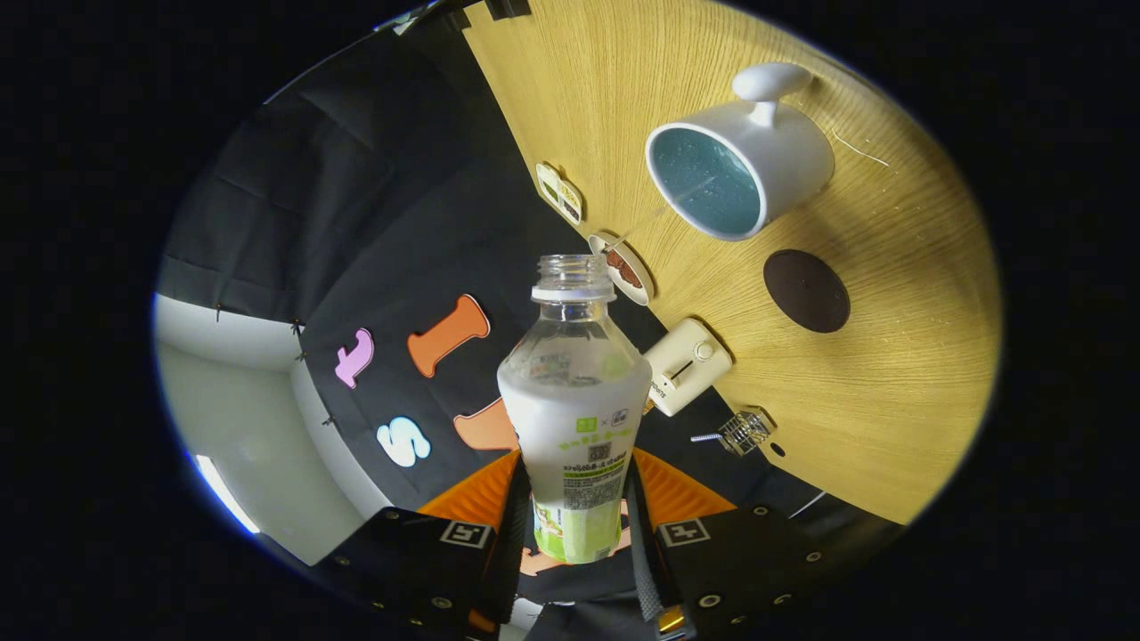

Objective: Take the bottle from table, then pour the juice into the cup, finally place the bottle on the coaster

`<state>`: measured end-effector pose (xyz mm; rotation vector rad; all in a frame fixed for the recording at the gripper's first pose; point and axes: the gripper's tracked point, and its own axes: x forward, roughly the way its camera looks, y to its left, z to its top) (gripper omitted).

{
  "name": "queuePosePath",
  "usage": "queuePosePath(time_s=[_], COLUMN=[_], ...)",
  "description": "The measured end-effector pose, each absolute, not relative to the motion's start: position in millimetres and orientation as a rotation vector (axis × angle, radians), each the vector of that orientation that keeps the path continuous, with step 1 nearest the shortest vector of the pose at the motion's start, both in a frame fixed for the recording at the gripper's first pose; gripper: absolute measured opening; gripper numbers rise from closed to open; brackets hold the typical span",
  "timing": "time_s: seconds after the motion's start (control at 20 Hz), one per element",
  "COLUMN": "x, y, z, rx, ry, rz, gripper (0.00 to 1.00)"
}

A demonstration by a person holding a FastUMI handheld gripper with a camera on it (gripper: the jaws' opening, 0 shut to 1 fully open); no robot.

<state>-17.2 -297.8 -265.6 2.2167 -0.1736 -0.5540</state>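
Claw view. The claw (pixel 574 534) is closed on the bottle (pixel 574 401), one finger pressed to each side of its lower, labelled body. The bottle is uncapped and lifted clear of the worktop (pixel 891 374), which appears strongly tilted in this view. Its open mouth points ahead of the fingers toward the cup. The clear upper part of the bottle looks mostly empty; a white and green label wraps the lower part, so the level of liquid behind it cannot be judged.

The cup (pixel 744 156) is a white mug with a blue-green inside, standing on the worktop well beyond the bottle mouth, its knob-like handle on the far side. A thin pale streak runs from the area near the bottle mouth into the cup opening; whether liquid has gathered inside cannot be told.

The coaster (pixel 806 291) is a dark round disc lying flat on the worktop just beside the cup, bare.

Along the worktop edge sit a small round dish (pixel 623 267) with brown contents, a cream-coloured box with a dial (pixel 688 365), and a small wire object (pixel 744 432).
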Motion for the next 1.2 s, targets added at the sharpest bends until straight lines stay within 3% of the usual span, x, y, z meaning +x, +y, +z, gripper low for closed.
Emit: queuePosePath(time_s=[0.5,1.2], x=[-5,26], y=[-270,-289], z=[-298,-286], rx=[1.702,0.444], ry=[0.157,0.455], rz=[-0.573,-0.497], gripper=[0.54,0.54])
